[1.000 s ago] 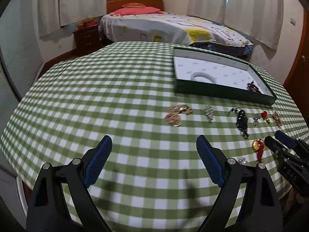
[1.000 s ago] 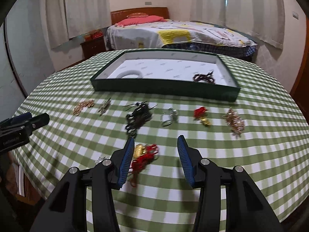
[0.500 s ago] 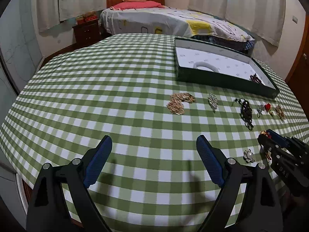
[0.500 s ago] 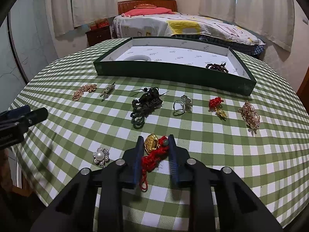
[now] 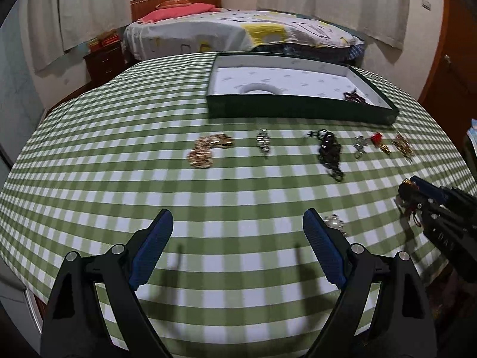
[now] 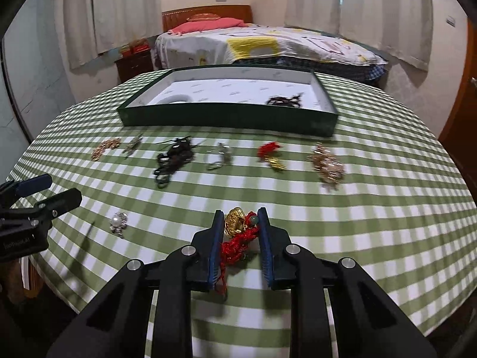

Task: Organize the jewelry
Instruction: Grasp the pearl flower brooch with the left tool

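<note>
Right hand-held gripper [image 6: 241, 223] clamped on gold-red charm [image 6: 237, 226], btwn pads, over tablecloth [image 6: 372, 223].

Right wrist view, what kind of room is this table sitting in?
Most likely a bedroom in a home: a made bed with a pink pillow stands behind the checked table, with a wooden nightstand and curtained windows.

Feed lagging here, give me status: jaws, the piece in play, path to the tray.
Right gripper shut on gold-and-red charm. Left gripper open, empty. Green tray ahead; loose pieces on the cloth between.
</note>
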A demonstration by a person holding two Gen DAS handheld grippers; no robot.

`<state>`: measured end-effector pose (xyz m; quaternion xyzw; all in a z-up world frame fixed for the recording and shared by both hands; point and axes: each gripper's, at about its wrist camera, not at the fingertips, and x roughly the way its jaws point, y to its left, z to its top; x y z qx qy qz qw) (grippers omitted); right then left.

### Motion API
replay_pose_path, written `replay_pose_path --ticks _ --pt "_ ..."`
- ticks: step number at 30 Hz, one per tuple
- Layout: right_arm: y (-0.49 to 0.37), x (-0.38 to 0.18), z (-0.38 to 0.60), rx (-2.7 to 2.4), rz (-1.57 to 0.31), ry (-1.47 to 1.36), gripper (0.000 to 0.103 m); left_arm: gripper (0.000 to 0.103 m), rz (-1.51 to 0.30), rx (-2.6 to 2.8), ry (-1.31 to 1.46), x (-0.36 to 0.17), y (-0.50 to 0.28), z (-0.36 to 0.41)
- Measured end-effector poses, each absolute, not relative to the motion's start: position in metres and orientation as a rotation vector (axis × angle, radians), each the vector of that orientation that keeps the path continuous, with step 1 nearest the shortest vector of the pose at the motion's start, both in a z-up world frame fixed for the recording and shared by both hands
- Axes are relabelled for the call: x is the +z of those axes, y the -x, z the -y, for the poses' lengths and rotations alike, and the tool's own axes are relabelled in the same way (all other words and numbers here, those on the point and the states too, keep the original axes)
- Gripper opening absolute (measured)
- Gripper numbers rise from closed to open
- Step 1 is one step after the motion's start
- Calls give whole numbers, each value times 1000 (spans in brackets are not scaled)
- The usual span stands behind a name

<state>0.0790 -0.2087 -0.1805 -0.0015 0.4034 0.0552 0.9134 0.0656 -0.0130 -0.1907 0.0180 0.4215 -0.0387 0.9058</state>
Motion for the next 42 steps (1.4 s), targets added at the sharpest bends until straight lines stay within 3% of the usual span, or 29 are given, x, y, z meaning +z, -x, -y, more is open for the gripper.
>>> replay_pose_path --ticks 12,14,18,20,26,30,42 --pt "-72 -182 245 69 -832 -91 24 84 -923 -136 -80 -203 -69 57" --pt "-72 -183 247 70 -834 -105 24 73 -932 -143 -97 -207 -71 63" --pt "-73 -186 249 72 -839 -122 24 67 -939 -155 -103 -211 -75 68" --pt "-73 -186 249 72 -841 -125 24 56 -940 -179 -95 -211 -75 68" --pt "-74 -188 249 74 -847 -130 24 42 -931 -229 -101 -211 -70 72" --pt "-74 -188 249 74 -848 -131 24 23 -925 -260 -102 -210 -68 72" --pt "-74 -190 247 75 -850 -127 24 21 -923 -274 -104 -209 -65 68"
